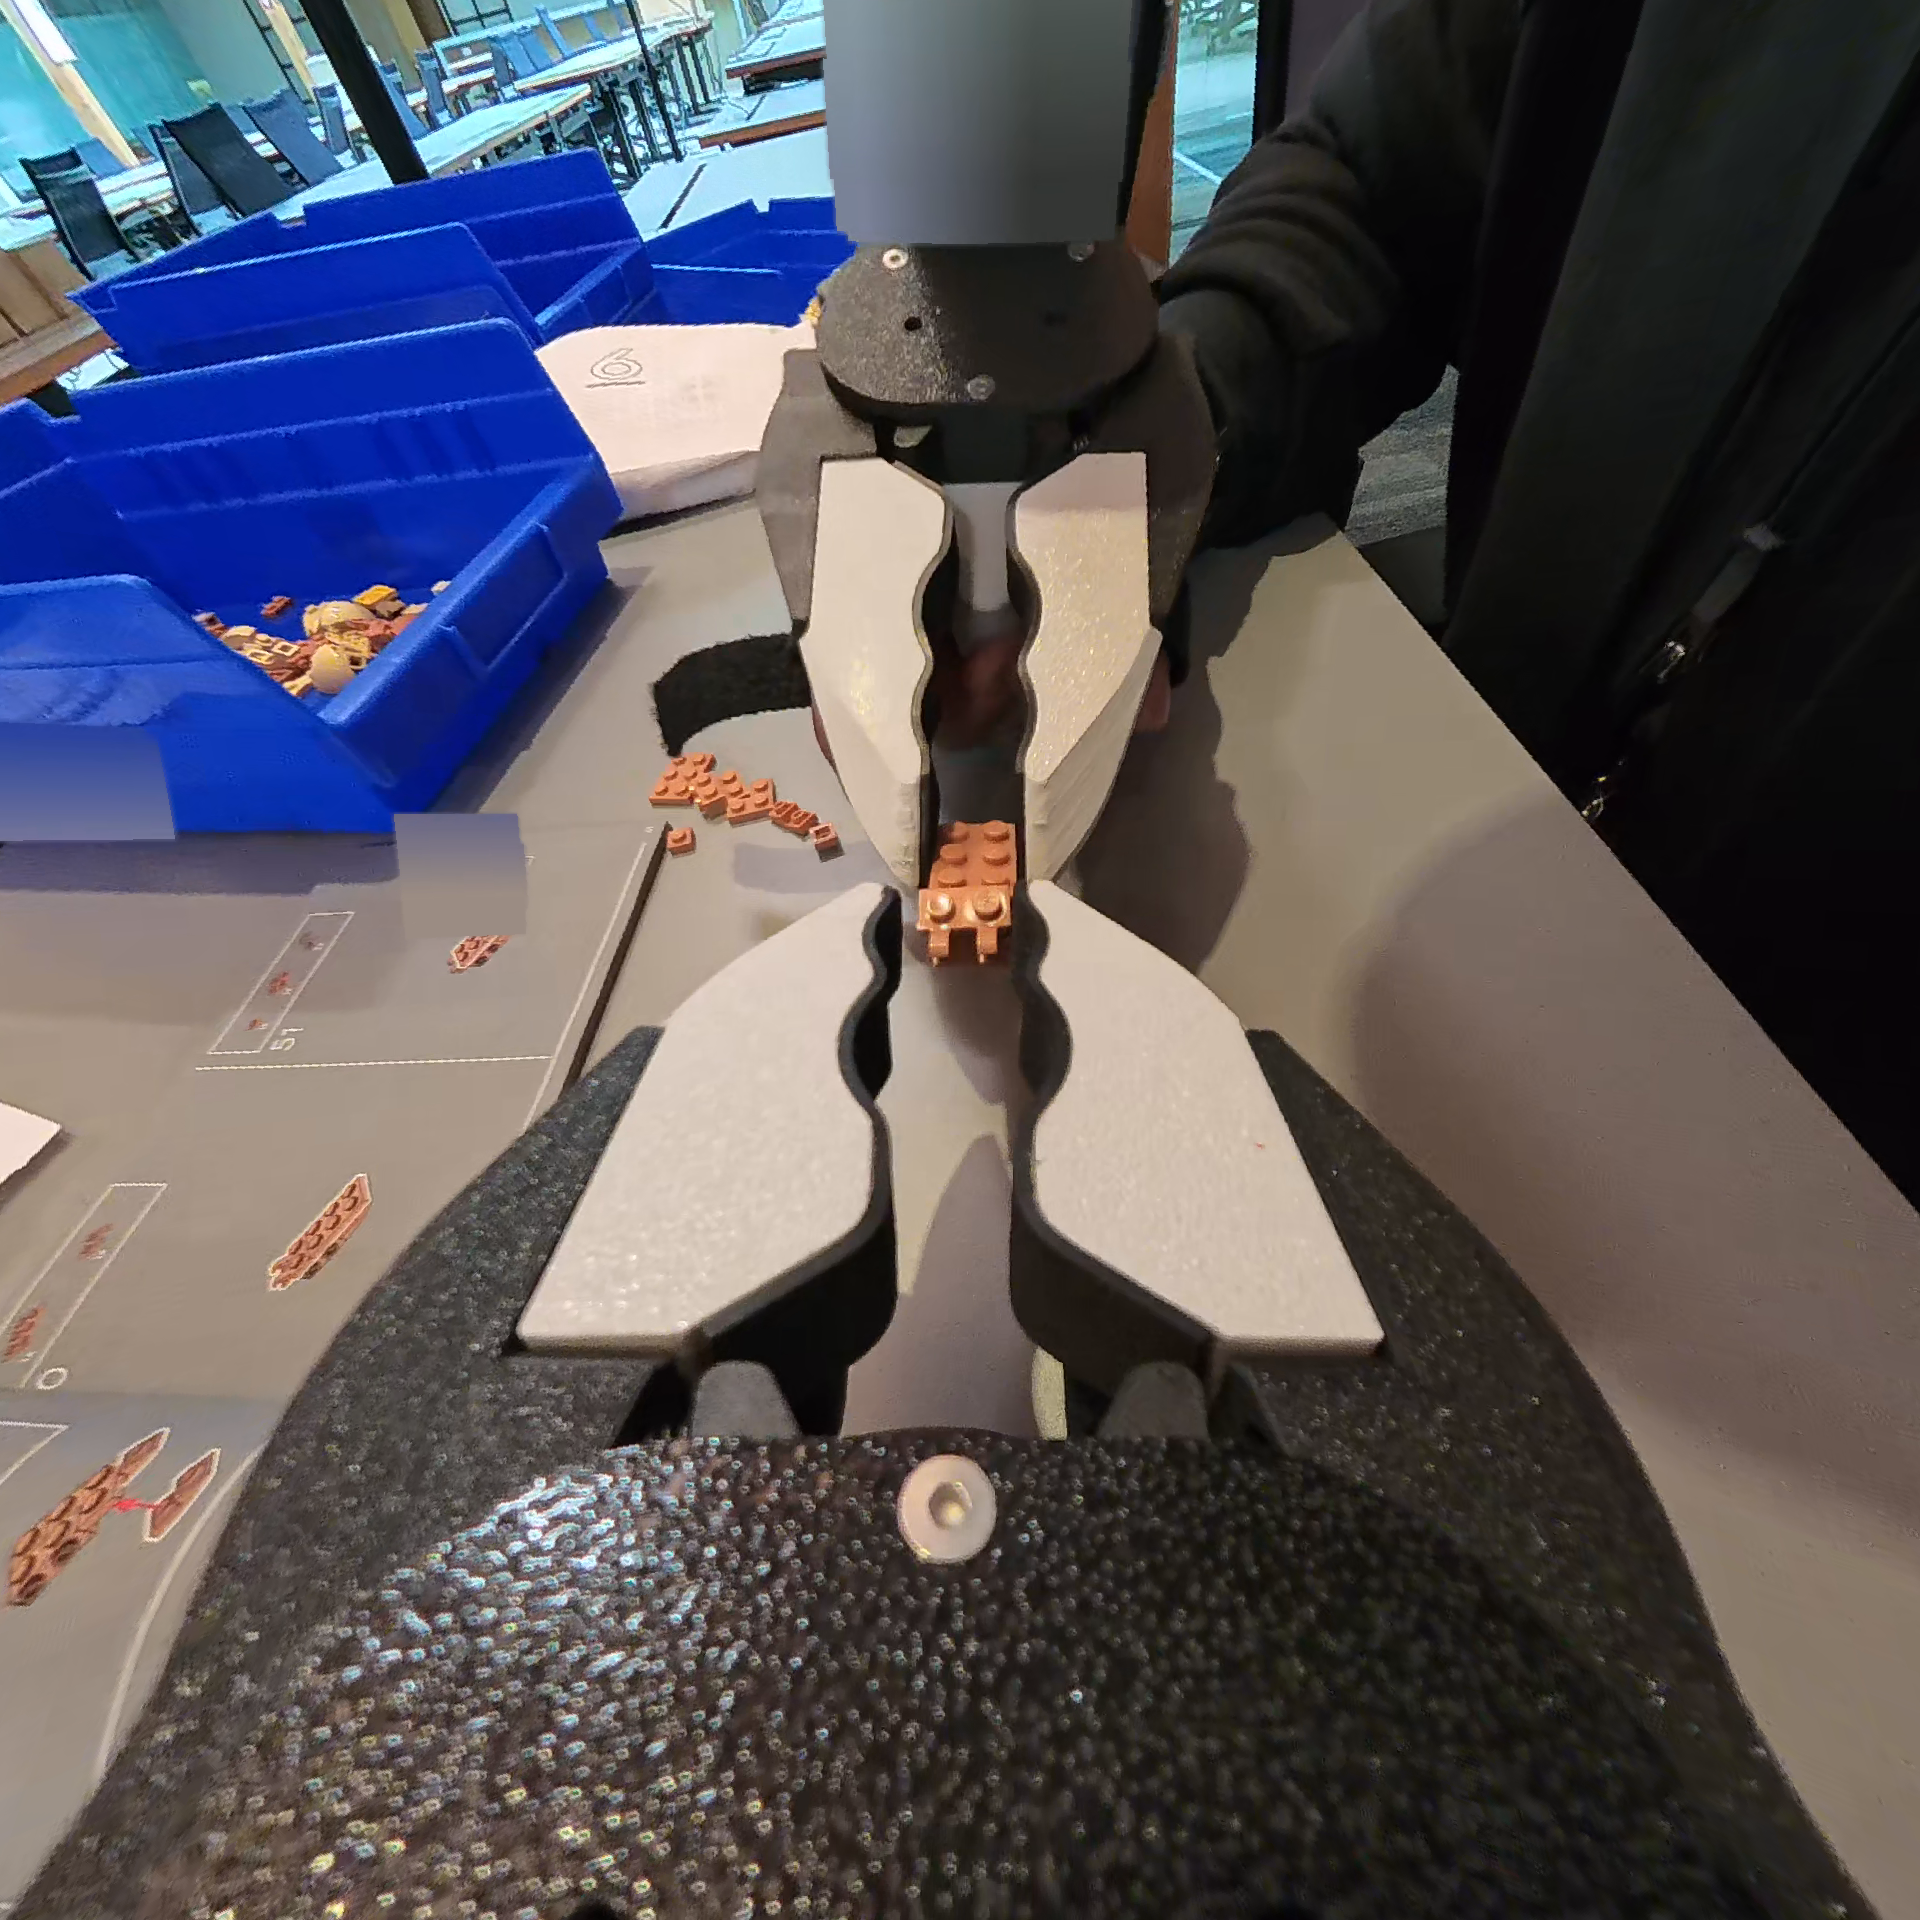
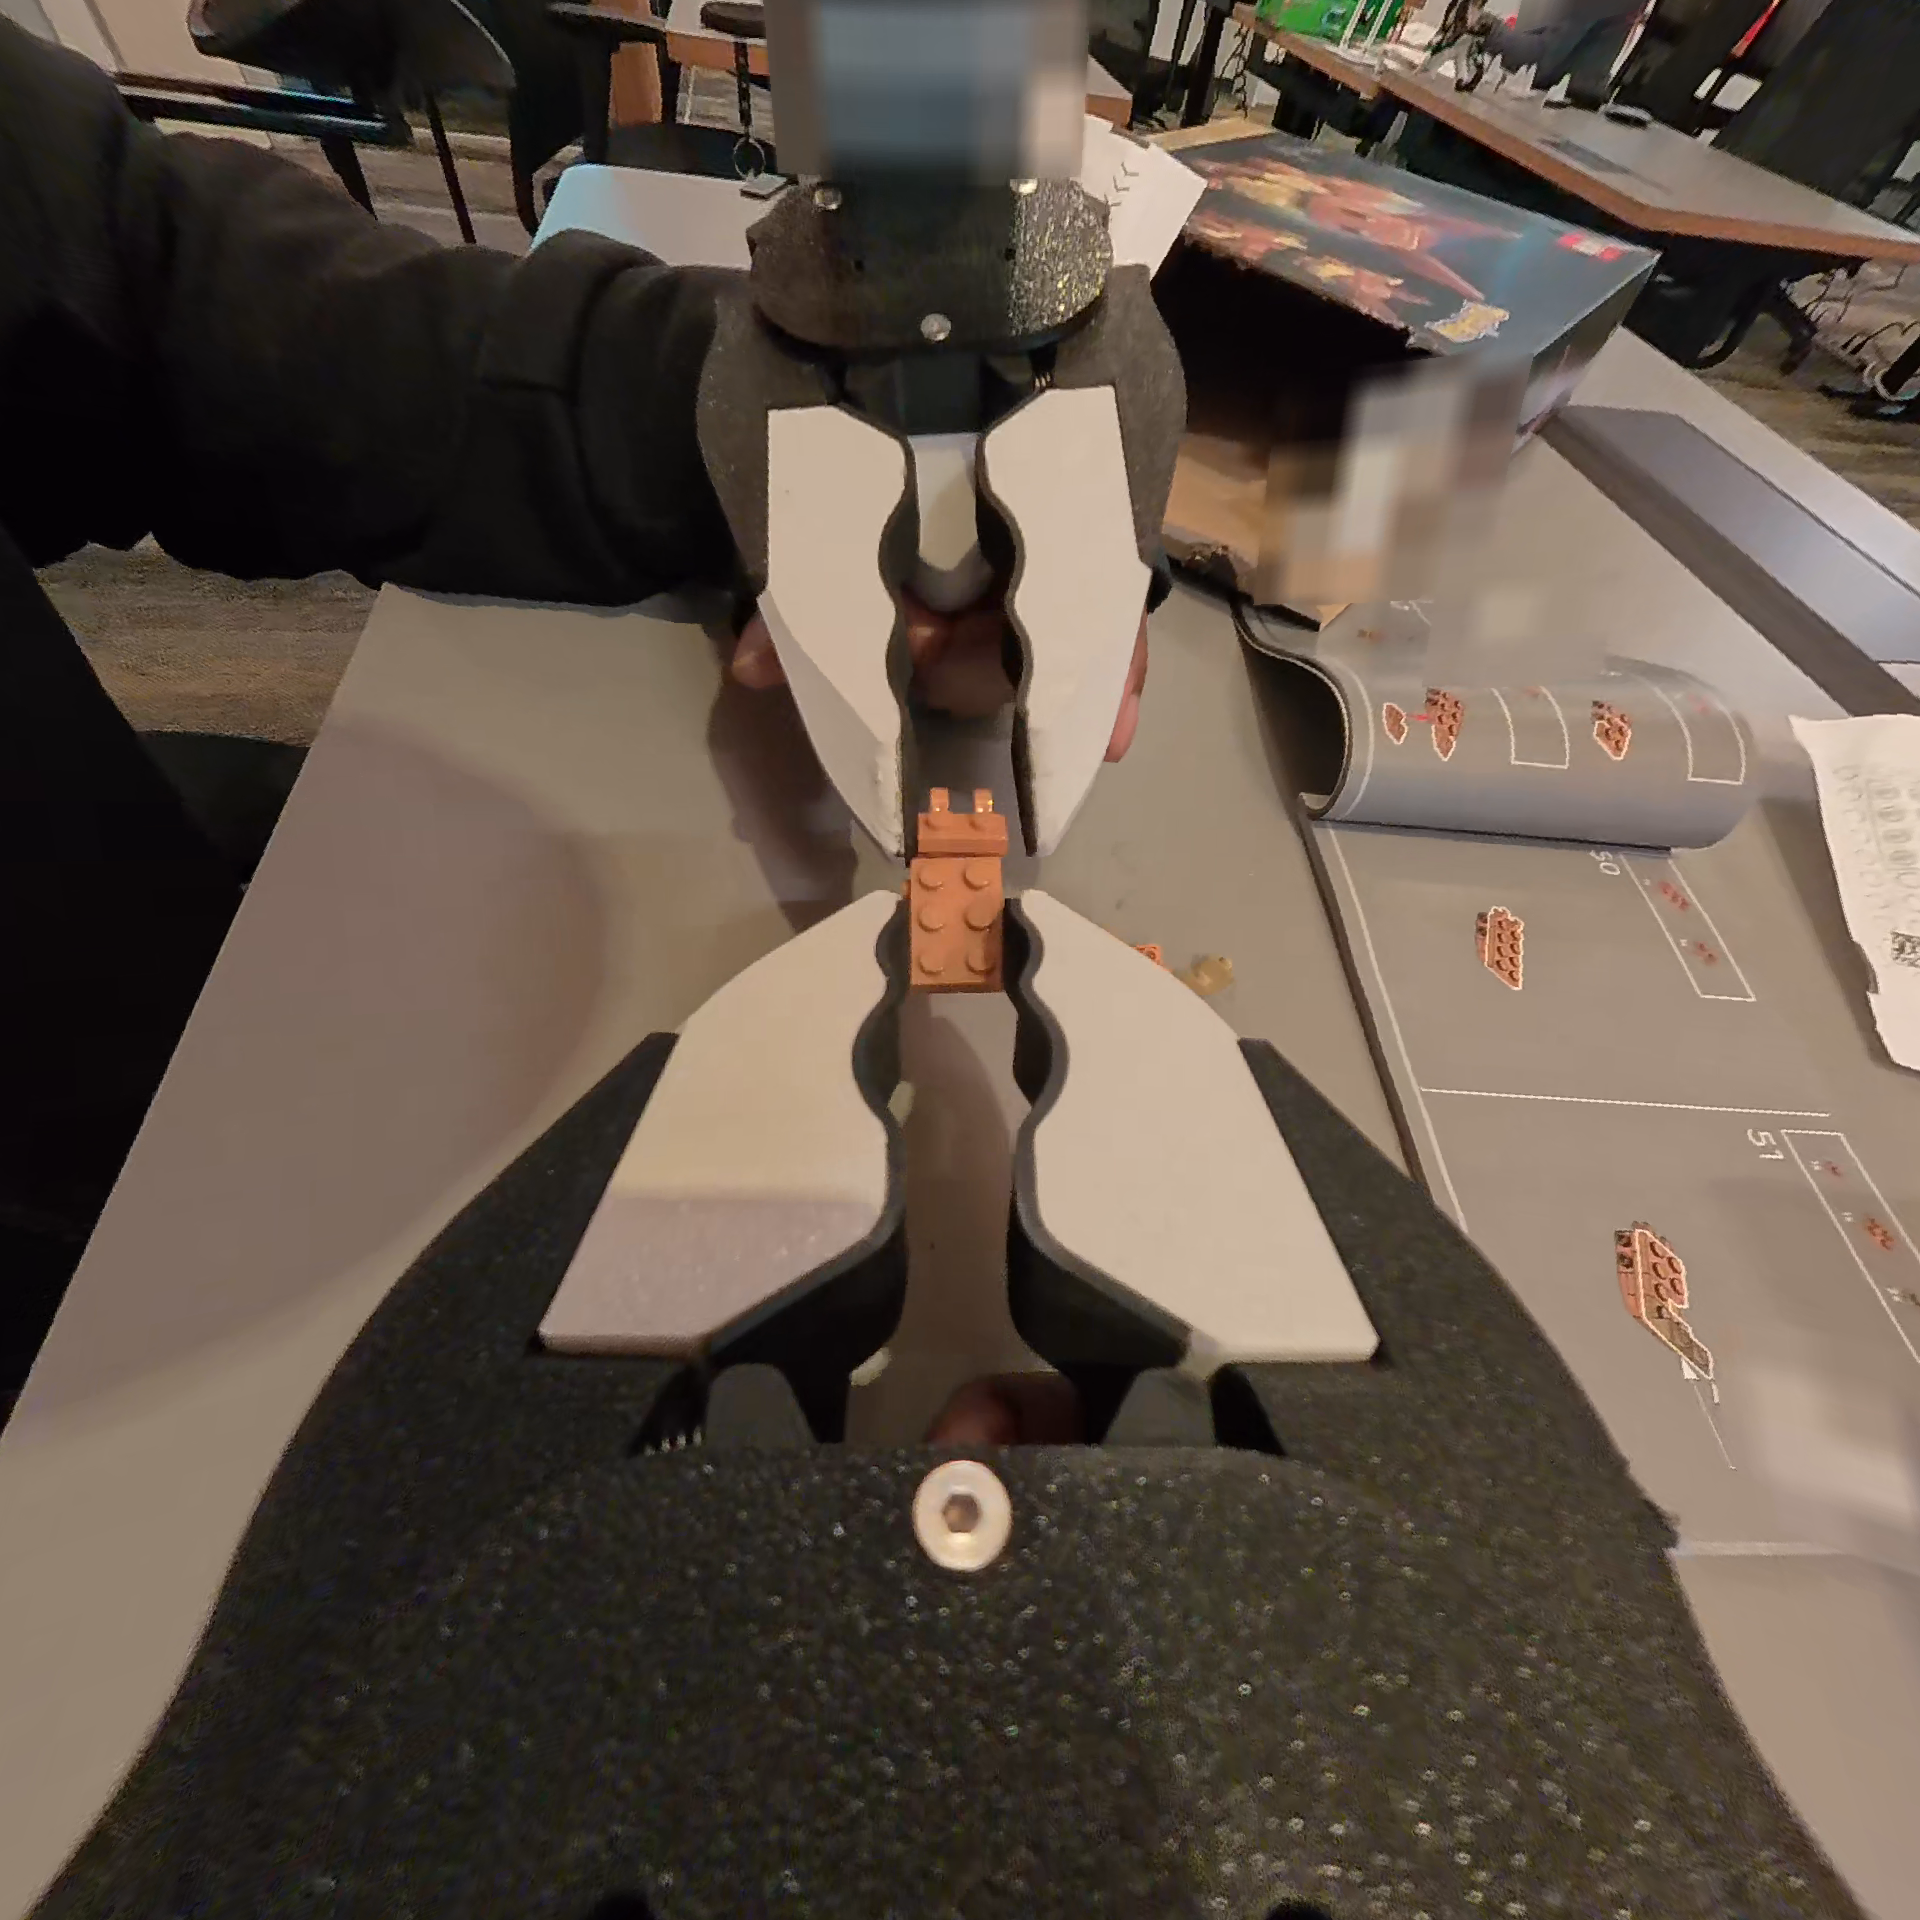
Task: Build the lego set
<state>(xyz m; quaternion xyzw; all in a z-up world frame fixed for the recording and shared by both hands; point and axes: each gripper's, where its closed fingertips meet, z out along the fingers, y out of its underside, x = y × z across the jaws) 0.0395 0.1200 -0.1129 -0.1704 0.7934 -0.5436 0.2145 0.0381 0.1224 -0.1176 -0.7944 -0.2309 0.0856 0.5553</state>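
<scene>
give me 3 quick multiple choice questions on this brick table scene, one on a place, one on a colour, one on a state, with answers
1. Where do the loose brown plates lie?
A. on the grey table
B. inside a blue bin
C. on the cardboard box

2. What colour are the storage bins?
A. red
B. blue
C. green

3. How does the right gripper stand?
A. wide open over the mat
B. lying on the table
C. jaws closed on a brown studded brick

Answers: 1 A, they rest on the tabletop beside the bins; 2 B, all bins are blue; 3 C, both pads press the brick's sides.
</scene>
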